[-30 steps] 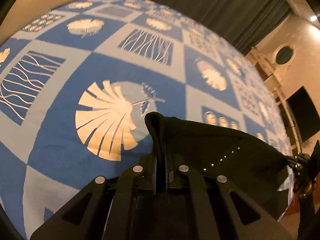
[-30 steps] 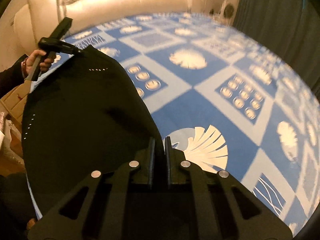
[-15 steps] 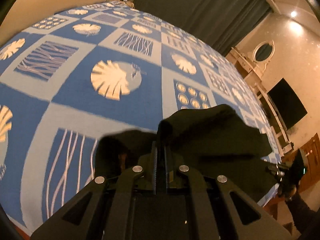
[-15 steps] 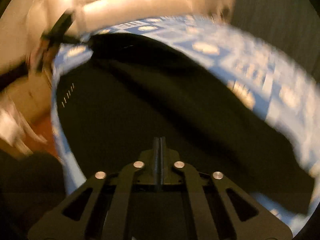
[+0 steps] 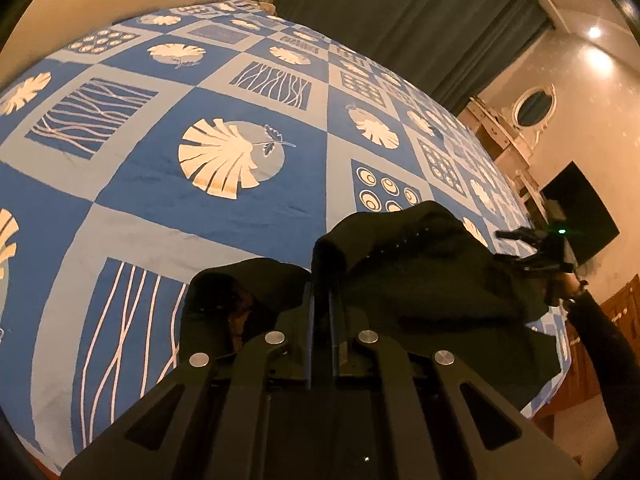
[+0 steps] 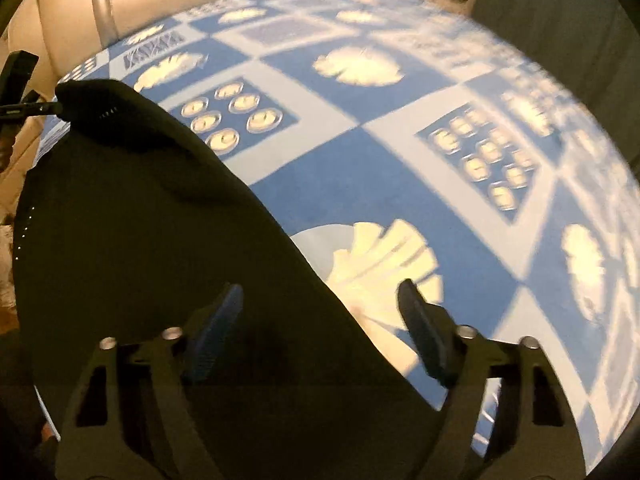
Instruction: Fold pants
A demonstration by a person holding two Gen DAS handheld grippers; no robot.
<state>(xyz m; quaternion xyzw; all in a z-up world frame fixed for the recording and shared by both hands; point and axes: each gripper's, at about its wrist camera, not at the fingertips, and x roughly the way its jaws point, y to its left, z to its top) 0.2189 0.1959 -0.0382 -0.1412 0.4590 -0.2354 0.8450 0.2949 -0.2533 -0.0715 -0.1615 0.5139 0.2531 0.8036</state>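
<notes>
Black pants [image 5: 420, 280] lie on a blue patterned bedspread [image 5: 168, 200] near its front edge. My left gripper [image 5: 320, 284] is shut on a raised fold of the pants at one corner. In the right wrist view the pants [image 6: 140, 240] spread flat at left, and my right gripper [image 6: 320, 300] is open above their edge, holding nothing. The left gripper [image 6: 36, 108] shows there at the far left, clamping the pants' corner. The right gripper [image 5: 532, 256] shows at the right in the left wrist view.
The bedspread [image 6: 400, 140] covers a wide bed. A cream sofa [image 6: 72, 20] stands behind it. Dark curtains [image 5: 400, 12], a dresser with an oval mirror [image 5: 534, 104] and a dark screen [image 5: 580, 216] line the far side.
My right gripper has opened and let go of the pants, which now lie flat. My left gripper still holds its corner and has lowered slightly toward the bed.
</notes>
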